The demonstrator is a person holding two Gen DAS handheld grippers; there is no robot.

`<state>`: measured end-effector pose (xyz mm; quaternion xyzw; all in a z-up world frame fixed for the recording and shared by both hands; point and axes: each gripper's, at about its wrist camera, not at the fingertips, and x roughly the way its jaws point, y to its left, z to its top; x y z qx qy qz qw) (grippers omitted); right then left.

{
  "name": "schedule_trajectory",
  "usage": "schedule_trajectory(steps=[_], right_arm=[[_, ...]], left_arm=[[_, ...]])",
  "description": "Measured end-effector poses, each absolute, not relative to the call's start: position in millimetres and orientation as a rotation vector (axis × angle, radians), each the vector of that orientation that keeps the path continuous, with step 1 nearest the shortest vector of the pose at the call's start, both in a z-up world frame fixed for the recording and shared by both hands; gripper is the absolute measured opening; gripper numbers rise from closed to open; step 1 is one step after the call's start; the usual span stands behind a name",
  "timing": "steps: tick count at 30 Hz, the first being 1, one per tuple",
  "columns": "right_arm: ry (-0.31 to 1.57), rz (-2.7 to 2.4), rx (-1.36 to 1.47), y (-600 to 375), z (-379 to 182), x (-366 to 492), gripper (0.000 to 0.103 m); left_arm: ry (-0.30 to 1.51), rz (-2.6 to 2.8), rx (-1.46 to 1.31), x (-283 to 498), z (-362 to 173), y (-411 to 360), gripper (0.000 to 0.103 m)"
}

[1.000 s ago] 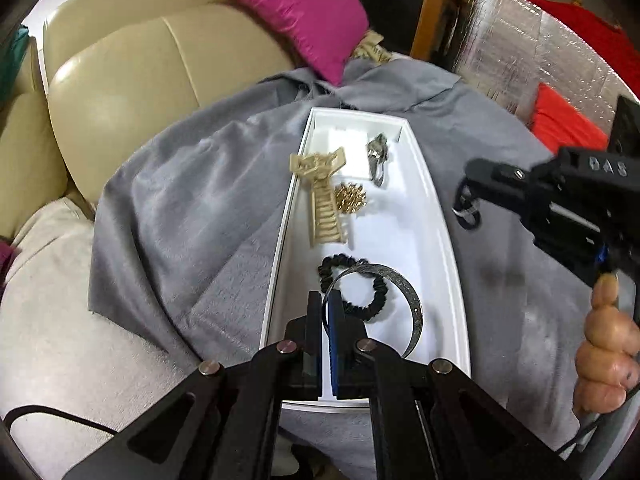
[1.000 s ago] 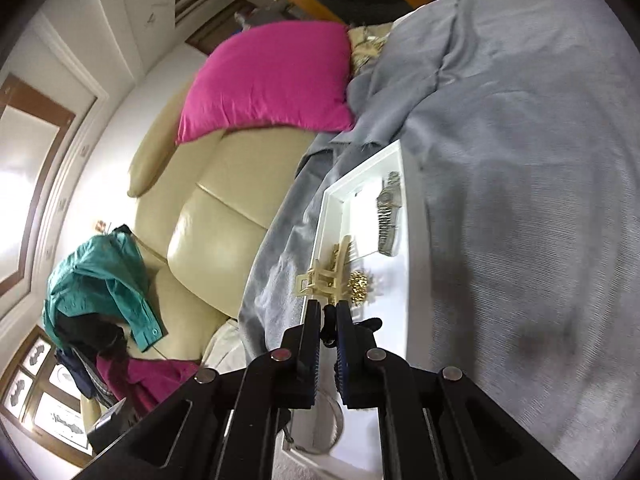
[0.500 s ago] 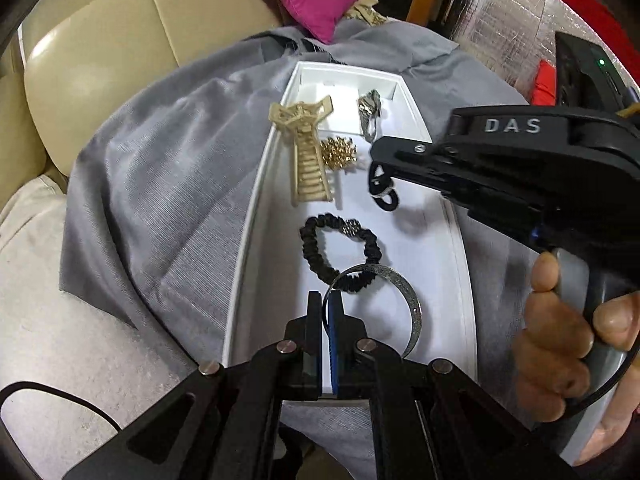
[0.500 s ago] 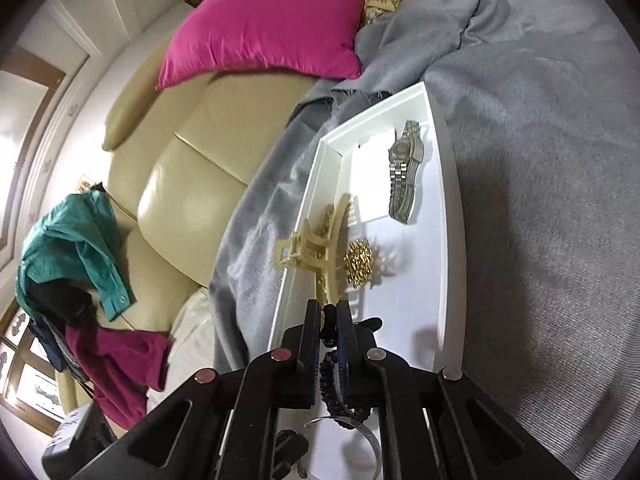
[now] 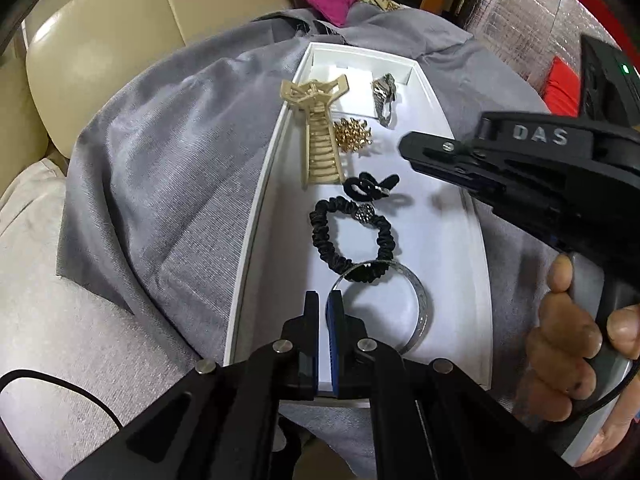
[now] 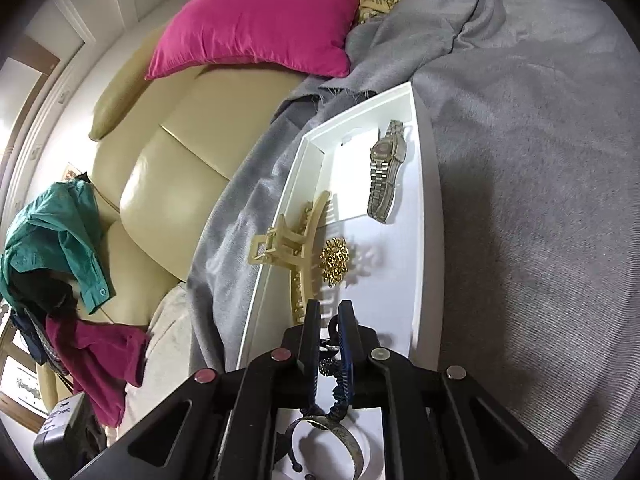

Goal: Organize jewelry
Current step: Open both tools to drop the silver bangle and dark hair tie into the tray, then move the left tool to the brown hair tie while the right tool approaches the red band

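Note:
A white tray (image 5: pixel 256 216) lies on a grey cloth. In it are a beige claw clip (image 5: pixel 320 136), a gold brooch (image 5: pixel 352 134), a watch (image 5: pixel 383 96), a black scrunchie (image 5: pixel 320 236) and a small black hair loop (image 5: pixel 370 188). My left gripper (image 5: pixel 324 308) is shut on the edge of a silver bangle (image 5: pixel 422 308), over the tray's near end. My right gripper (image 5: pixel 404 150) hovers over the tray, its jaws opening. The loop lies loose on the tray below it, free of the pads. In the right wrist view, the right gripper (image 6: pixel 329 308) shows a gap, with the loop (image 6: pixel 332 330) behind it.
The grey cloth (image 5: pixel 160 184) covers a beige leather sofa (image 6: pixel 168 152) with a pink cushion (image 6: pixel 256 24). Green and magenta clothes (image 6: pixel 56 232) hang at the sofa's left. A person's hand (image 5: pixel 568 332) holds the right gripper's handle. Silver foil (image 5: pixel 520 12) and red fabric sit at the back right.
The right gripper came in from the right over the tray with the black loop hanging from it, then let it go onto the tray. The left gripper sank slightly, still holding the bangle.

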<state>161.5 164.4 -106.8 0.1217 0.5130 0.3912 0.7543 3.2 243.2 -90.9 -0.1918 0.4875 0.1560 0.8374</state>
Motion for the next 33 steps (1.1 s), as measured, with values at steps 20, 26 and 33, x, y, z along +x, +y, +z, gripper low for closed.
schedule_trajectory(steps=[20,26,33], right_arm=[[0.956,0.535,0.507,-81,-48,153,0.037],[0.869,0.368,0.611,-200,-35,140,0.037],[0.904,0.224,0.689,-293,-58,141,0.039]], left_arm=[[0.821,0.107,-0.212,10,-38,153,0.046],[0.848,-0.046,-0.139,24,-35,72,0.047],[0.914,-0.267,-0.095,44,-47,-23,0.049]])
